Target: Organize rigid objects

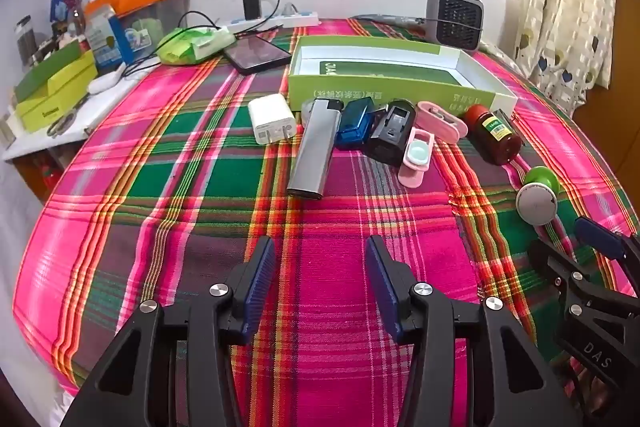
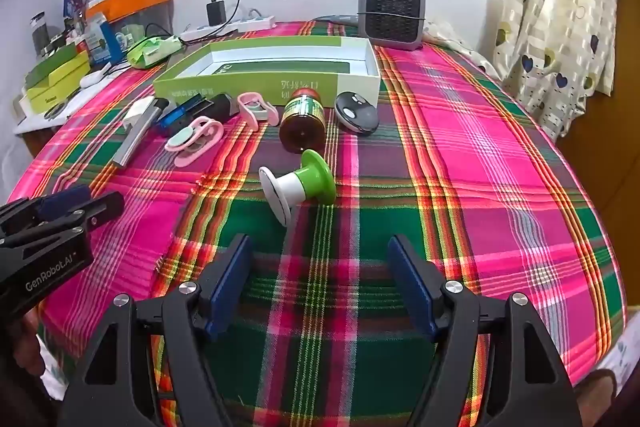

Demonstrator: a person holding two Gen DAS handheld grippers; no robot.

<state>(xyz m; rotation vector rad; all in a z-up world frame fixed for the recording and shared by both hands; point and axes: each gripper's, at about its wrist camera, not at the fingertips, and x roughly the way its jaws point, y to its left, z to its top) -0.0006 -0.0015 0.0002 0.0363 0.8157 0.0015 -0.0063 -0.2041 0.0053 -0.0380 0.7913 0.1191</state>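
My left gripper (image 1: 320, 283) and right gripper (image 2: 320, 279) hover spread and empty, near the box (image 2: 256, 83), spool (image 2: 298, 185) closest.

woven plaid cloth (image 1: 200, 187), brushed-metal lighter (image 1: 314, 147) (satin sheen)

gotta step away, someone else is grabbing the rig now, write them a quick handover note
Left gripper: open, empty, hovering over the plaid cloth.
Right gripper: open, empty, nearest the green-and-white spool, which lies on its side.
Open green box at the back holds no loose items.
In a row in front of it: white charger, silver lighter, blue case, black case, two pink clips, brown jar on its side, round grey remote.
Done: nothing boxed. Left: every item, presumably into the box.
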